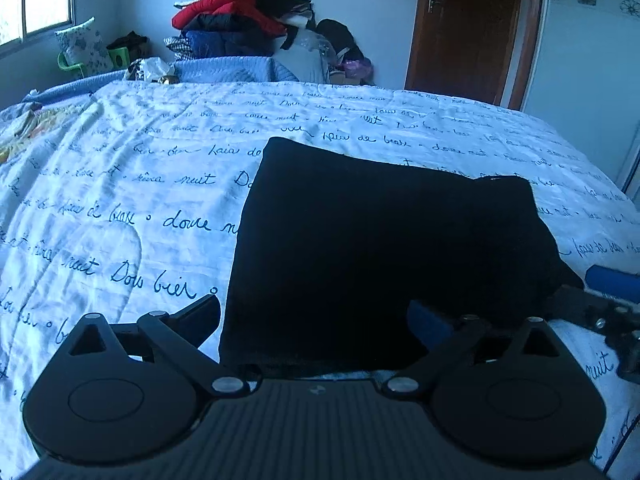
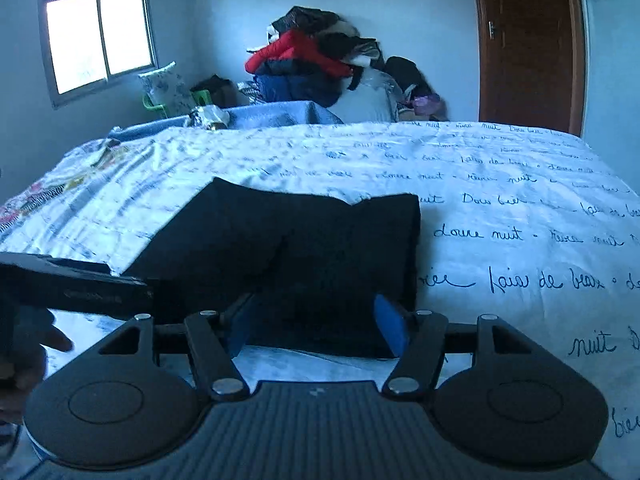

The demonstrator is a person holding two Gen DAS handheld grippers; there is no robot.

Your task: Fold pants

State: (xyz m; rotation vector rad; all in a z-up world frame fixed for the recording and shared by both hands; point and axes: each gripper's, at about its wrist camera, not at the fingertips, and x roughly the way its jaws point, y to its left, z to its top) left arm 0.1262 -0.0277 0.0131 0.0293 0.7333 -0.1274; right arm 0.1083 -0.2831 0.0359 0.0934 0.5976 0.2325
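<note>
Left wrist view shows the black pants (image 1: pixel 380 248) lying as a compact folded rectangle on the bed (image 1: pixel 120 200); both the left claw (image 1: pixel 316 320) and right claw (image 2: pixel 316 328) gape empty, so folding seems nearly finished.

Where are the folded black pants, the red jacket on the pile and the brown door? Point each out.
folded black pants (image 1: pixel 372 248), left wrist view, middle of the top layer
red jacket (image 2: pixel 298 54), right wrist view, its upper front
brown door (image 1: pixel 464 28), left wrist view, centre panel
</note>
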